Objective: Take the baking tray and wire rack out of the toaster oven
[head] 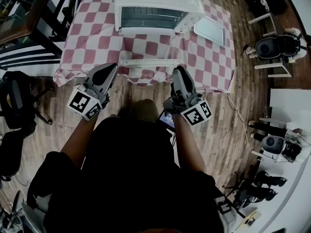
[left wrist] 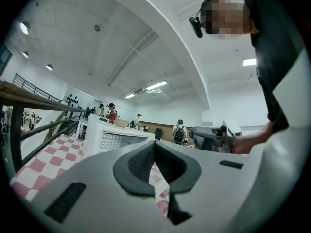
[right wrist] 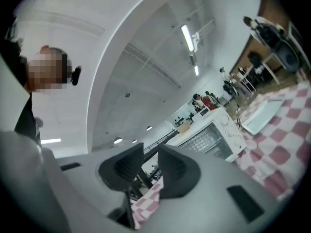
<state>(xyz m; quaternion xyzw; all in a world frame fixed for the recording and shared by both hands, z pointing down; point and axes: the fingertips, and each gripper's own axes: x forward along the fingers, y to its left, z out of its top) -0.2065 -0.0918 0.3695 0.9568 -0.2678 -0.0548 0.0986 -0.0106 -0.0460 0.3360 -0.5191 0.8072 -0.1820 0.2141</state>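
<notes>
The white toaster oven stands at the far side of a table with a red-and-white checked cloth. Wire rack lines show behind its front window. A white bar lies in front of it, like the handle of a lowered door. A pale flat tray lies on the cloth right of the oven, also seen as the tray. Both grippers hover short of the table's near edge, pointing at the oven. The left gripper has its tips together and empty. The right gripper shows a narrow empty gap.
Dark chairs and a railing stand left of the table, with black bags on the wooden floor. Chairs and a white bench with equipment are at the right. Several people stand far behind the oven.
</notes>
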